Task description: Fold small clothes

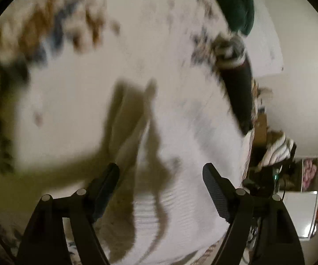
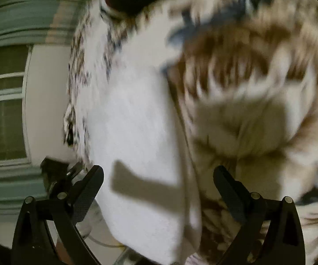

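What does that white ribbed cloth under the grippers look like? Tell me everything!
The white ribbed cloth looks like soft knit fabric with fine ridges running across it. It lies spread flat on the patterned bedspread, which shows brown and blue prints. Dark gripper shadows fall over it. In the right wrist view the white cloth has a long side edge with a thin hem. The left gripper and right gripper are both open above it, holding nothing. Everything is blurry, so what garment it is stays unclear.

no readable text, labels, brands or numbers in either view, both frames motion-blurred, patterned bedspread [image 1: 55,28] print is shapes only, far-right clutter too small and smeared to read
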Tool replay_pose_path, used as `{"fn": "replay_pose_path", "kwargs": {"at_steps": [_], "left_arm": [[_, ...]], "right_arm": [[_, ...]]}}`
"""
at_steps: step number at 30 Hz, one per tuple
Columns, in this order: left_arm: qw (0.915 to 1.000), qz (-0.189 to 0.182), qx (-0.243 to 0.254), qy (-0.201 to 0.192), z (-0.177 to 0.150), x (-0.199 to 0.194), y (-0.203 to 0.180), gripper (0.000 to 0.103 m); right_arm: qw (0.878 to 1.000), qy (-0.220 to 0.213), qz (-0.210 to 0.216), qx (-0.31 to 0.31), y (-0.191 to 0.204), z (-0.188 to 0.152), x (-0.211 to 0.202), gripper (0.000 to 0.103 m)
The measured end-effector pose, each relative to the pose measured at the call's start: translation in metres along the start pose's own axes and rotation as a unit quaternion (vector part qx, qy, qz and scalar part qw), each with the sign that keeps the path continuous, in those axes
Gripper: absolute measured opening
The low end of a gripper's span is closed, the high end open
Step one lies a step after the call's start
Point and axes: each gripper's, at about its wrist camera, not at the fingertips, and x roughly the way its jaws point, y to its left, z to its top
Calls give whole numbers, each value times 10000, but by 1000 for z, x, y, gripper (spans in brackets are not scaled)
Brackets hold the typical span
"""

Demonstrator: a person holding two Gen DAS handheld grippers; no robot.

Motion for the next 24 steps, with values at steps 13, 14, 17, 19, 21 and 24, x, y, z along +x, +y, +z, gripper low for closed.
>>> {"fn": "replay_pose_path", "kwargs": {"at_steps": [13,14,17,19,21,24], "left_arm": [[9980,-526,287,181,0,24,-6,50],[9980,-458,400,151,-1,24,-12,37],[9975,-414,563,36,0,19,-26,22],[9970,-454,633,22,1,15,-35,21],[9955,-379,873,13,4,10,-50,20],[9934,-420,1064,32,12,4,-72,20]], "right_arm": [[9906,745,1144,14,9,7,78,73],[9915,715,1090,13,11,6,80,59],[9944,422,973,-12,19,1,74,45],[9955,243,919,31,25,-4,67,42],[9963,102,847,-43,32,-10,59,40],[9958,-65,914,-59,43,-12,46,40]]}}
